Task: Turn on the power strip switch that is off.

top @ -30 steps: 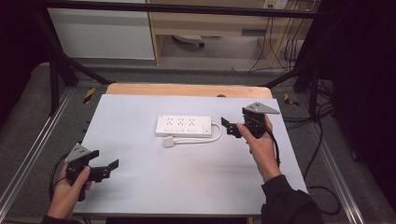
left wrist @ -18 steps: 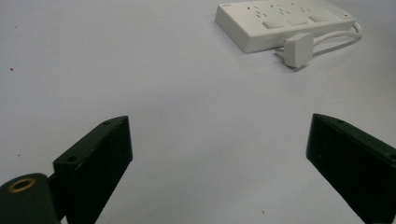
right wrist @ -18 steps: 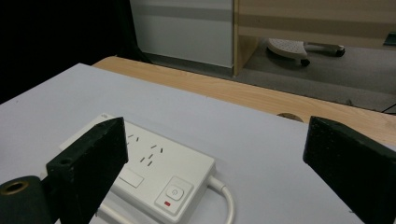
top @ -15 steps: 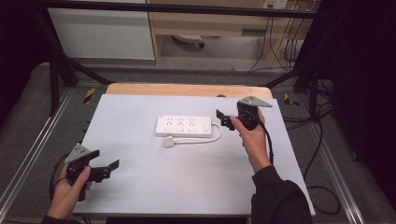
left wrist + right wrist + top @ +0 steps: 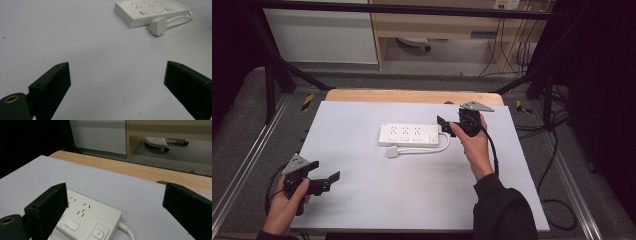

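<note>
My right gripper [image 5: 446, 126] hangs just off the switch end of the white power strip [image 5: 408, 135], jaws spread wide w/ nothing between them. In the right gripper view the strip [image 5: 87, 222] sits low between my jaws, its power button [image 5: 99, 234] and cord exit nearest me. Strip lies flat, mid-table on the white table top [image 5: 362, 200]; its cord [image 5: 439, 147] loops round to the white plug [image 5: 393, 152] lying just in front of the strip. My left gripper [image 5: 326, 181] is well apart, near the front-left corner, jaws also wide, holding nothing. Left gripper view: strip [image 5: 150, 11] and plug [image 5: 158, 25] far off, top right.
</note>
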The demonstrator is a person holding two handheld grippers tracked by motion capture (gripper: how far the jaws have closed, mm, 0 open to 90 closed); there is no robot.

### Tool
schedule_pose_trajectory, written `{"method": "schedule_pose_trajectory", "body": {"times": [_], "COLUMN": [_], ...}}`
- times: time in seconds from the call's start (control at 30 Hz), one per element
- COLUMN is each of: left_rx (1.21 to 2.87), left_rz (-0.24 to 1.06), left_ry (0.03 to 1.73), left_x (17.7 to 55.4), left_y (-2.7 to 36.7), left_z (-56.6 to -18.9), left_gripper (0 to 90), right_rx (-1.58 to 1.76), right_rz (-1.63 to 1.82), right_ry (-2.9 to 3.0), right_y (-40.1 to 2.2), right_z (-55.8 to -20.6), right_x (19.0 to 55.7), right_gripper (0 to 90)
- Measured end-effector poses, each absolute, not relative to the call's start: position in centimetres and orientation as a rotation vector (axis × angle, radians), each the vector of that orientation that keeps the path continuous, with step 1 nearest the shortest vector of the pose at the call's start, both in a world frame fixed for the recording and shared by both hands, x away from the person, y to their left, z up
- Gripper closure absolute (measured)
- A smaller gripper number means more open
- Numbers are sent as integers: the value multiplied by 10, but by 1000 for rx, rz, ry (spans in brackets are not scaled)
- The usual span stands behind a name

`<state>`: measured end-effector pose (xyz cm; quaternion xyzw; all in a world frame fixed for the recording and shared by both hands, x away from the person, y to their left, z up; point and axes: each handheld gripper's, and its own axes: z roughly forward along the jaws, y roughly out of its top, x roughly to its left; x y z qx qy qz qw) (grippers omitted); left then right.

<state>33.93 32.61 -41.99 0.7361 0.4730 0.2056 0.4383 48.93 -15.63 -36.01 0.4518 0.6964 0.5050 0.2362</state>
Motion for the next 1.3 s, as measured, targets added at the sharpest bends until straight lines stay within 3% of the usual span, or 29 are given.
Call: {"method": "schedule_pose_trajectory", "body": {"times": [0.4,0.73,1.3], "left_rx": [1830,1831,1832], "left_rz": [508,509,509], "left_ry": [1174,1171,1168], "left_x": [339,339,339], "left_y": [326,326,326], "left_z": [-420,-420,-420], "left_gripper": [70,71,70], "right_rx": [1248,1265,1262], "right_rz": [1355,1375,1394], "right_ry": [1922,1925,1940], "right_y": [-144,-135,-120], "right_z": [-369,-375,-385], "right_x": [496,500,503], "right_gripper": [37,74,331]}}
